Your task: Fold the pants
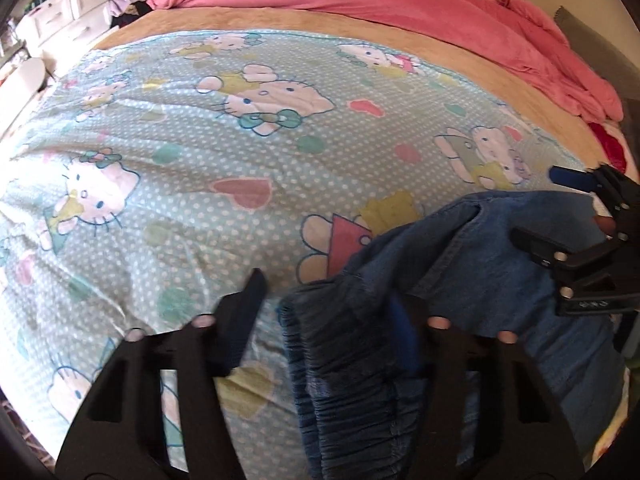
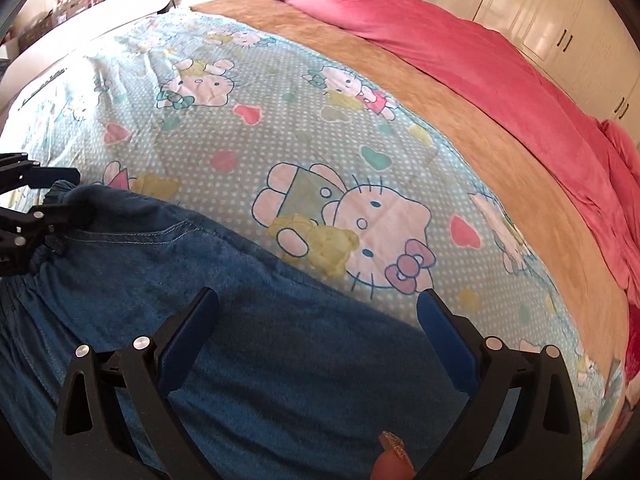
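Currently both sets of jaws are standing wide open: left gripper is straddling the gathered waistband of the blue pants, right gripper is hovering over the pants' fabric, gripping nothing. Pants are lying bunched on the cartoon-cat sheet covering the bed, pink duvet sitting well behind.

No text, label or number is legible.

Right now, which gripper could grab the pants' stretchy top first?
Probably the left gripper: its open jaws already straddle the pants at the gathered waistband. The right gripper hangs open over plain fabric.
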Motion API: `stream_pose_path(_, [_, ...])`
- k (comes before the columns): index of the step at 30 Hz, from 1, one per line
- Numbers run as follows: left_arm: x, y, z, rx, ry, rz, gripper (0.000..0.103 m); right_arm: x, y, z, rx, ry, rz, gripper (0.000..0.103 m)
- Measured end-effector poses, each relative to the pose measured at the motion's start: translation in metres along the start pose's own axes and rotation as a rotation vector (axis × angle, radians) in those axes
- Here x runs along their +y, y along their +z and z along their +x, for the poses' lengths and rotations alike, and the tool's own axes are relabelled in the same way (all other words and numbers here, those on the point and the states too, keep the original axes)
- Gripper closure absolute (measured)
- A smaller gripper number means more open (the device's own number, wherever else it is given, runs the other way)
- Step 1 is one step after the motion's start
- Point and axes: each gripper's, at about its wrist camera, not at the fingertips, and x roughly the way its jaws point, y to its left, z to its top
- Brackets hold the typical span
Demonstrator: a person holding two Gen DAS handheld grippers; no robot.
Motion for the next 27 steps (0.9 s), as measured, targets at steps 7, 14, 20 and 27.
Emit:
stream_pose_path(7, [-0.016, -0.014, -0.041, -0.127, 0.016, 0.059, 0.074, 0.006, 0.009, 0.002, -0.025, 0.027, -0.057, 0.004])
stream_pose_path(14, [-0.026, -0.022, -0.061, -0.182, 0.026, 0.093, 0.075, 0.021, -0.003, -0.009, -0.076, 0.088, -0.128, 0.040])
stream_pose_path(20, [-0.021, -0.036, -0.069, -0.197, 0.027, 0.063, 0.076, 0.033, -0.027, -0.048, -0.141, 0.154, -0.093, 0.089])
stream_pose_path(27, [-0.029, -0.056, -0.099, -0.258, 0.021, 0.092, 0.076, 0.034, -0.061, -0.115, -0.252, 0.230, -0.004, 0.094])
